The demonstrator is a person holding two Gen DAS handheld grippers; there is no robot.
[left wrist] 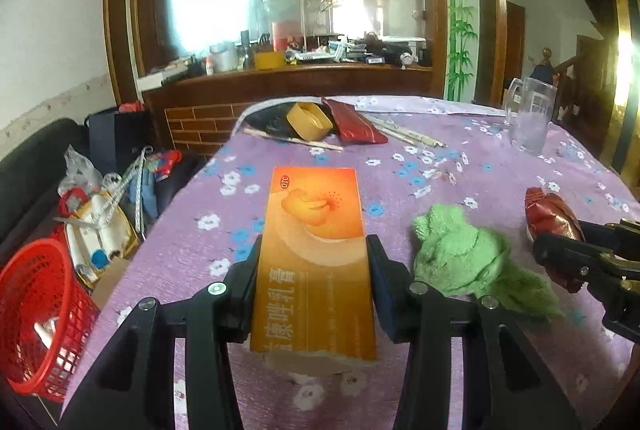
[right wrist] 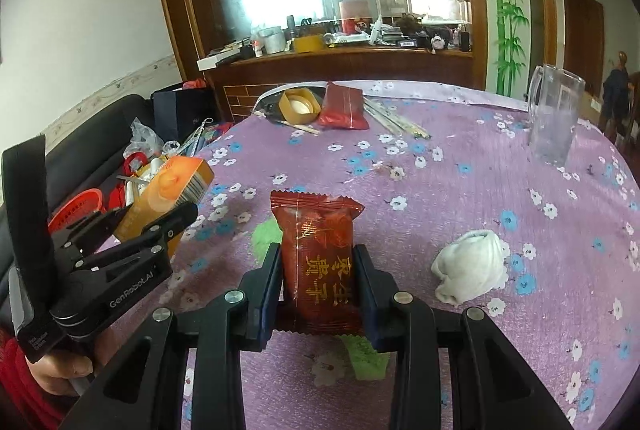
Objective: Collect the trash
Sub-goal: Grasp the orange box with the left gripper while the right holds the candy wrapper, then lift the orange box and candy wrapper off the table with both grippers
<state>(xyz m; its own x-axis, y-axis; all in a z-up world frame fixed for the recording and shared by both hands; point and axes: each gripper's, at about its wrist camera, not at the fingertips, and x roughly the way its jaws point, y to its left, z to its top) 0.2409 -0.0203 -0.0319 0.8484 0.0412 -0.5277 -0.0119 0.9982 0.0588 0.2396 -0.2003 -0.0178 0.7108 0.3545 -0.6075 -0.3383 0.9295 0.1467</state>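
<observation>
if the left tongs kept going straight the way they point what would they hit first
Probably the purple flowered tablecloth: the left tongs, holding the orange cardboard box, tilt downward; the yellow tape roll lies farther along. Depth is unclear.

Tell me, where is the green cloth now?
In the left wrist view the green cloth lies crumpled on the floral tablecloth, right of the orange box, near the red snack packet.

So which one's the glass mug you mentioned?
Start at the round table with the purple flowered cloth. Look to its far right edge: the glass mug stands upright there, alone. It is the only clear, tall thing; everything else on the cloth lies flat.
</observation>
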